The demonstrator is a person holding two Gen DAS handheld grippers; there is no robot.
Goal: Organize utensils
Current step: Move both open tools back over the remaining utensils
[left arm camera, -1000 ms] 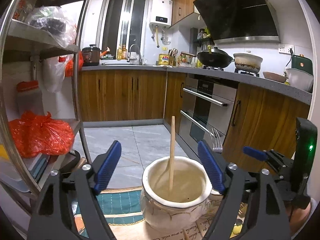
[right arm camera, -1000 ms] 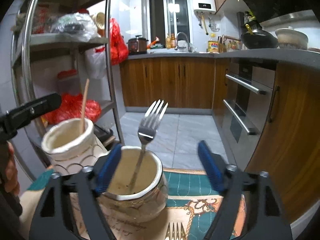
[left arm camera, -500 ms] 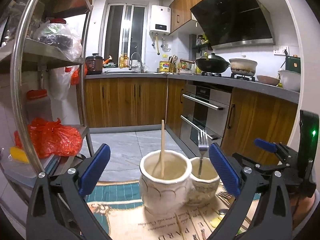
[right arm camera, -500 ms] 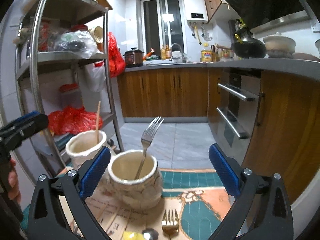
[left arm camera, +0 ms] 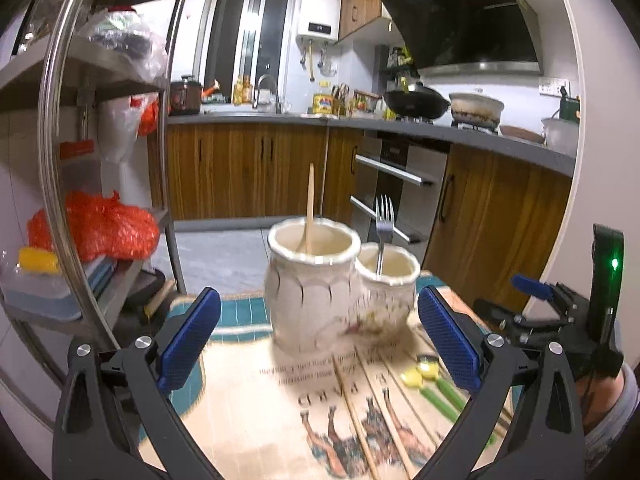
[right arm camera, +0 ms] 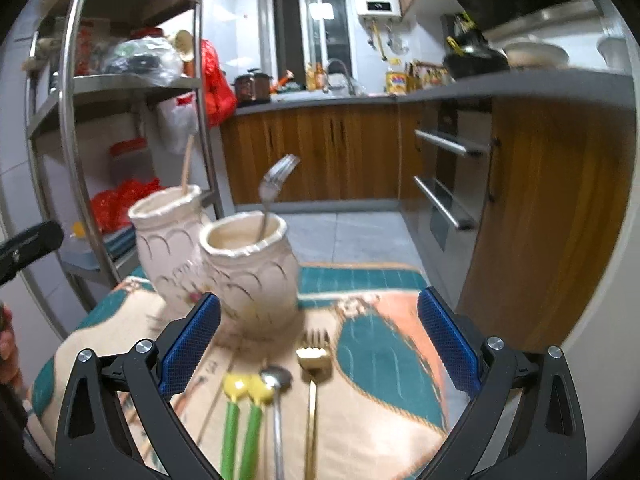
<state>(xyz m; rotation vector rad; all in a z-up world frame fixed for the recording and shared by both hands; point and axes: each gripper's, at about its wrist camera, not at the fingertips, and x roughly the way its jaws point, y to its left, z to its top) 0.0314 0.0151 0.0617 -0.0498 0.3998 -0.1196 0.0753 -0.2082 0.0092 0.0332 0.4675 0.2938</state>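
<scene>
Two cream ceramic jars stand side by side on a patterned cloth. The larger jar [left arm camera: 310, 284] holds a wooden chopstick [left arm camera: 309, 206]; the smaller jar [left arm camera: 386, 300] holds a silver fork [left arm camera: 383, 224]. My left gripper [left arm camera: 318, 338] is open and empty, short of the jars. My right gripper [right arm camera: 318, 338] is open and empty too, with the fork jar [right arm camera: 250, 270] just beyond its left finger. On the cloth lie a gold fork [right arm camera: 312, 372], a silver spoon [right arm camera: 276, 384], two yellow-headed green utensils [right arm camera: 240, 408] and wooden chopsticks [left arm camera: 356, 412].
A steel shelf rack [left arm camera: 52, 184] with orange bags stands at the left, close to the table. Wooden cabinets and an oven [left arm camera: 396, 196] line the right. The patterned cloth [right arm camera: 380, 344] ends at the table's far edge. A person's hand [right arm camera: 6, 344] shows at the left border.
Both grippers have drawn back from the jars and opened wider. The jars now look smaller and farther, and more of the cloth with the loose utensils has come into view.
</scene>
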